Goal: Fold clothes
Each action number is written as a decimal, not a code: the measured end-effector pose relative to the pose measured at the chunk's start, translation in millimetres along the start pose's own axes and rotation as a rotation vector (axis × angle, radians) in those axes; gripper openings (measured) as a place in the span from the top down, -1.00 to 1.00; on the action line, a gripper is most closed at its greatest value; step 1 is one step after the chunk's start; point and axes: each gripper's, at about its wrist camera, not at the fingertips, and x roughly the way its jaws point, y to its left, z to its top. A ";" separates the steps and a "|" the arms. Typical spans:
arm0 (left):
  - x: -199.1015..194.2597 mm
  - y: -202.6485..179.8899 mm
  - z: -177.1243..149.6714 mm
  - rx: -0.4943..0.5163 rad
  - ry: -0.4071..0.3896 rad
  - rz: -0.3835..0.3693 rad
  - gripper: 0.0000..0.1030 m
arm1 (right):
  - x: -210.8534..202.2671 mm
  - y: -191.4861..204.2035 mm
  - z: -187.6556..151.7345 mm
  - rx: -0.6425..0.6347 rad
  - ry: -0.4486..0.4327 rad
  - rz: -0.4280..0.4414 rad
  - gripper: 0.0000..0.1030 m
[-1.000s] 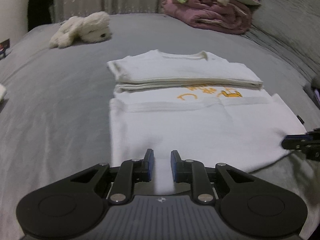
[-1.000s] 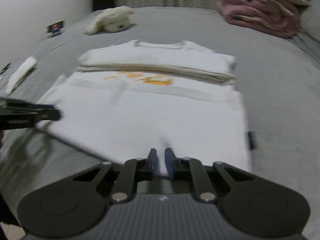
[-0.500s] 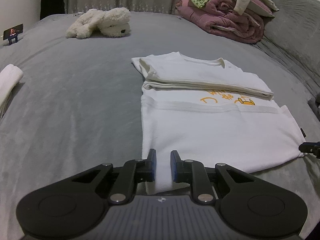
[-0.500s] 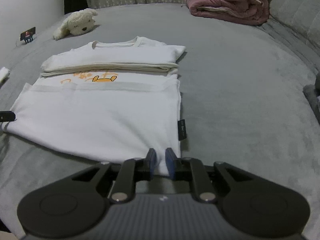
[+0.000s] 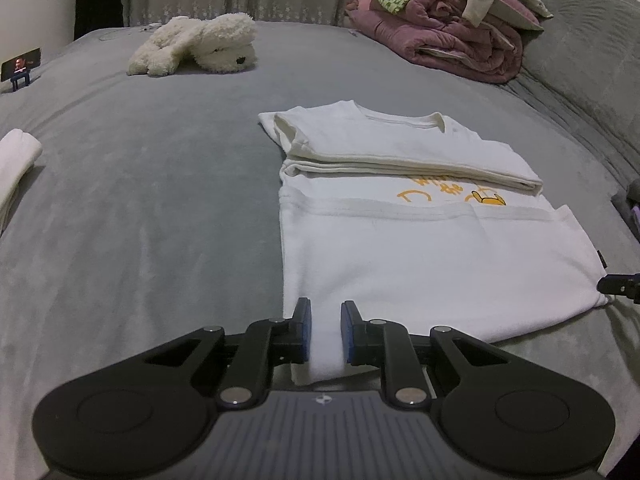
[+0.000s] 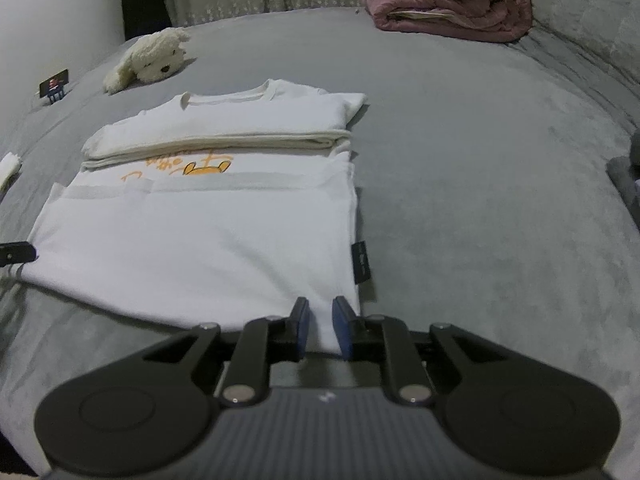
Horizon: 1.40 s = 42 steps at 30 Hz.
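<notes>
A white t-shirt (image 5: 420, 256) with an orange print lies on the grey bed (image 5: 140, 220). Its collar end is folded over into a thick band, and its lower part is folded up toward the print. My left gripper (image 5: 325, 320) is shut on the shirt's near left corner, with cloth between the blue pads. My right gripper (image 6: 320, 316) is shut on the near right corner of the t-shirt (image 6: 200, 240), close to a black side tag (image 6: 360, 262). Each wrist view shows the other gripper's tip at its edge.
A cream plush dog (image 5: 196, 46) lies at the back left. A pile of maroon and green bedding (image 5: 452, 36) sits at the back right. A folded white cloth (image 5: 16, 160) is at the left edge, and a small card stand (image 5: 20, 68) is beyond it.
Both grippers have swung outward toward the shirt's near corners, still holding it. The near edge, raised a second ago, now lies flat on the bed. The right fingers stand slightly wider.
</notes>
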 end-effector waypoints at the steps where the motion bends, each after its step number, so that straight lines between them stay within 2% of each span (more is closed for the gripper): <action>1: 0.0 0.4 -0.2 0.002 0.001 -0.003 0.65 | -0.6 -1.0 0.1 0.002 -0.004 -0.009 0.73; 5: 0.1 0.2 0.1 0.009 0.005 -0.005 0.65 | 1.3 -6.4 -0.7 0.001 -0.010 -0.090 0.40; 7: 0.2 0.6 0.3 0.007 0.006 -0.006 0.65 | 1.6 -10.1 -0.9 0.028 -0.003 -0.064 0.43; 9: 0.3 1.0 0.3 0.004 0.006 -0.008 0.65 | 1.9 -13.8 -1.0 0.055 0.005 -0.037 0.54; 11: 0.5 1.3 -0.1 0.002 0.006 -0.009 0.65 | 2.2 -17.5 -1.1 0.082 0.012 -0.011 0.73; 14: 0.4 1.7 -0.3 0.002 0.008 -0.011 0.65 | 2.7 -23.0 -1.3 0.122 0.023 0.028 0.83; 24: 0.8 2.8 0.6 0.004 0.012 -0.015 0.65 | -14.0 -31.5 0.8 0.155 -0.008 0.071 0.86; 33: 2.1 -0.2 0.4 0.017 0.019 -0.003 0.65 | 1.4 -21.1 -4.3 0.107 0.043 0.022 0.85; 36: 1.0 -0.5 0.1 0.018 0.018 -0.002 0.65 | -0.4 -18.7 -4.7 0.085 0.039 0.011 0.82; 38: 0.2 -1.7 0.9 0.020 0.018 0.002 0.65 | -2.3 -12.5 -5.9 0.035 0.021 -0.033 0.57; 39: -0.2 -2.3 1.3 0.021 0.018 0.004 0.65 | -3.6 -9.3 -6.5 0.009 0.011 -0.058 0.51; 42: -5.3 -3.2 3.0 0.010 0.001 0.003 0.65 | -13.3 -0.1 -7.1 -0.051 -0.063 -0.090 0.48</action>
